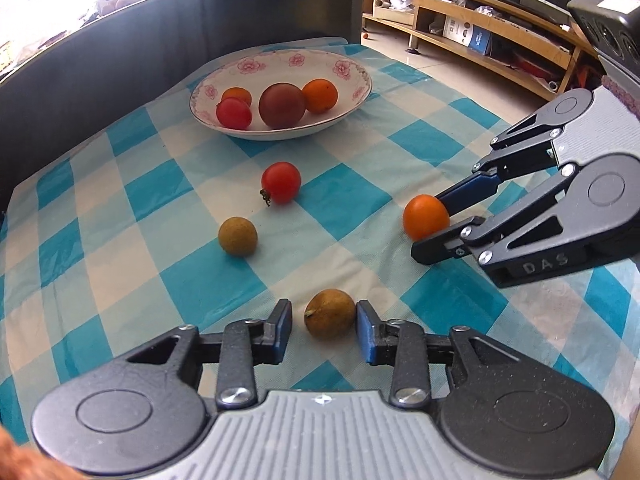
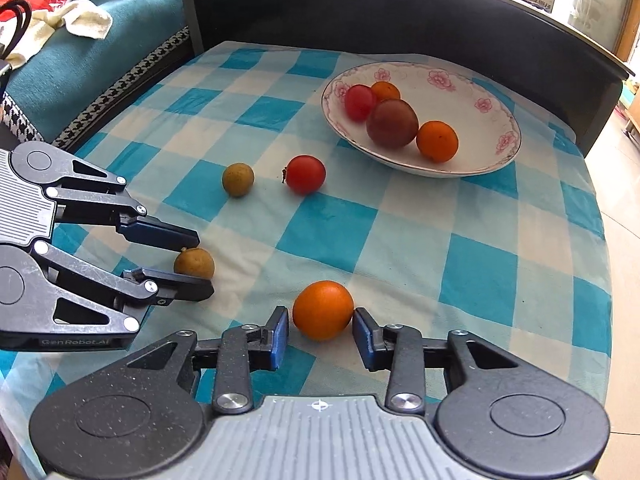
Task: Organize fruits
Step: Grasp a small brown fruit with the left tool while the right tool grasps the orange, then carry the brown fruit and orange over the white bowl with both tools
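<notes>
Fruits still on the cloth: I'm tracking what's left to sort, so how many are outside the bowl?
4: a longan between the left gripper's fingers, an orange fruit between the right gripper's, another longan and a red tomato mid-cloth.

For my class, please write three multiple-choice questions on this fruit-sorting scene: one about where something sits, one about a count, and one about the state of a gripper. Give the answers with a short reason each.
1. Where is the red tomato that is outside the bowl?
A. on the checked cloth, in front of the bowl
B. inside the bowl
C. on the floor

2. How many fruits lie in the bowl?
A. two
B. four
C. six

3. How does the left gripper stand?
A. shut tight on an orange fruit
B. open, with a brown fruit between its fingers
C. open over nothing

Answers:
1. A: it rests on the checked cloth, between the bowl and the grippers.
2. B: two orange, one red and one dark fruit show in the bowl.
3. B: gaps show between both pads and the brown fruit.
</notes>
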